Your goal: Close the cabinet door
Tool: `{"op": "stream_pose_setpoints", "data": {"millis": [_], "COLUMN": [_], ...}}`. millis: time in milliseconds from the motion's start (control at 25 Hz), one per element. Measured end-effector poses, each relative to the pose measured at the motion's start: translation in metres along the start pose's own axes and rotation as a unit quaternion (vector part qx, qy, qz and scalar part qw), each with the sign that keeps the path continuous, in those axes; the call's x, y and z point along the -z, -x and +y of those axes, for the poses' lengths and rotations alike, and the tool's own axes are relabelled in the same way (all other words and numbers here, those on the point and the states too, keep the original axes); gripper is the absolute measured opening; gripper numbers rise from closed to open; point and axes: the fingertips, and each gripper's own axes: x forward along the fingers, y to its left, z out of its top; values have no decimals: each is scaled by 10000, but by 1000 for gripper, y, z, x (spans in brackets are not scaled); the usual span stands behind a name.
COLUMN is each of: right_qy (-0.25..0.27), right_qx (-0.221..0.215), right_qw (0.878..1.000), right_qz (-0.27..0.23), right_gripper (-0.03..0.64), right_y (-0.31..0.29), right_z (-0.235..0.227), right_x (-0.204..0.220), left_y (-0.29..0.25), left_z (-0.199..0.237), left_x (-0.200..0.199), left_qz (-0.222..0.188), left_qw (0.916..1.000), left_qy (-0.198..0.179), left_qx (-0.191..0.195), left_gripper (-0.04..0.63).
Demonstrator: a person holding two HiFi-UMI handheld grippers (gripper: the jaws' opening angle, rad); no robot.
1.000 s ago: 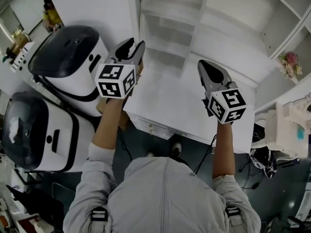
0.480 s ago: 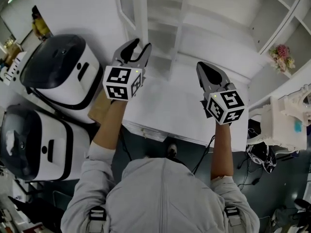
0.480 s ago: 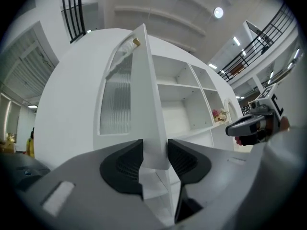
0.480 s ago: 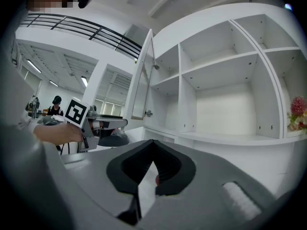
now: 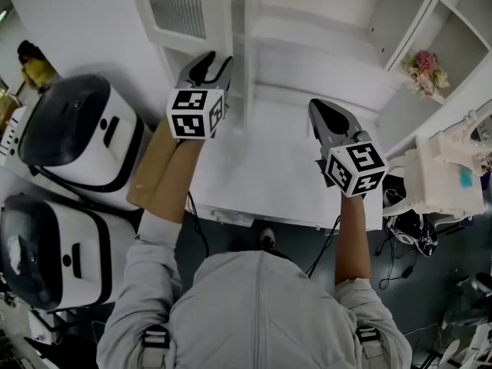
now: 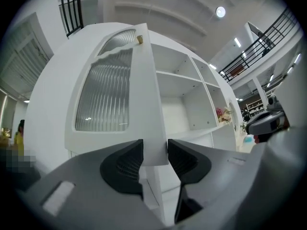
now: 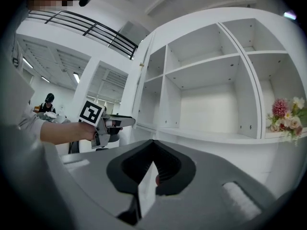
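Note:
The white cabinet door [image 5: 184, 10] with a ribbed glass panel stands swung out at the left of the open shelves [image 5: 307, 21]. In the left gripper view the door [image 6: 108, 95] carries a small brass knob [image 6: 140, 39]. My left gripper [image 5: 217, 58] reaches level to the door's free edge. Its jaws stand wide, and the edge's lower corner lies between them [image 6: 155, 152]. My right gripper [image 5: 317, 104] hovers over the white counter [image 5: 269, 167], shut and holding nothing [image 7: 153, 143]. In the right gripper view the left gripper [image 7: 117, 122] is at the door's edge [image 7: 143, 66].
Two white-and-black appliances [image 5: 73, 129] [image 5: 54, 244] sit on the left, with a cardboard box [image 5: 150, 167] beside them. Pink flowers [image 5: 424, 69] stand on a right-hand shelf. A white machine [image 5: 446, 175] is at the right. A person in yellow [image 5: 34, 64] stands far left.
My left gripper has moved up to the door's edge, which now sits between its jaws. The door's glass panel has come into the head view. The right gripper stays shut.

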Motion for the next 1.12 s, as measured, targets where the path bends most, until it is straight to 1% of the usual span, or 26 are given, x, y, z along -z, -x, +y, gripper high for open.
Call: {"op": "stream_pose_setpoints", "data": {"millis": [120,480,720,880,1120], "right_qy": [-47,-118,16,-10,-12], "right_qx": [95,208,165,151,194], "right_qw": [9999,9996,9998,9997,9995], "right_qz": [23,139,123,165,234], "right_gripper": [2,2,2,2,2], "right_y": [4,6,-7,-14,-22], "right_z": [-13,-32,-42,-47,-59], "right_x": [4,17,7,11,16], "left_y": [-11,-44,-63,-73,-90], "left_z": [-2,0,4,12,20], "left_x": [2,4,4,6,7], "left_qz": [-17,200,230,209,195], "left_qw": [10000,9997,9996,9995,9993], "left_qy": [44,130,110,182,215], "left_qx": [7,5,-85,-134,-238], "left_gripper": [179,163,153,89,55]}}
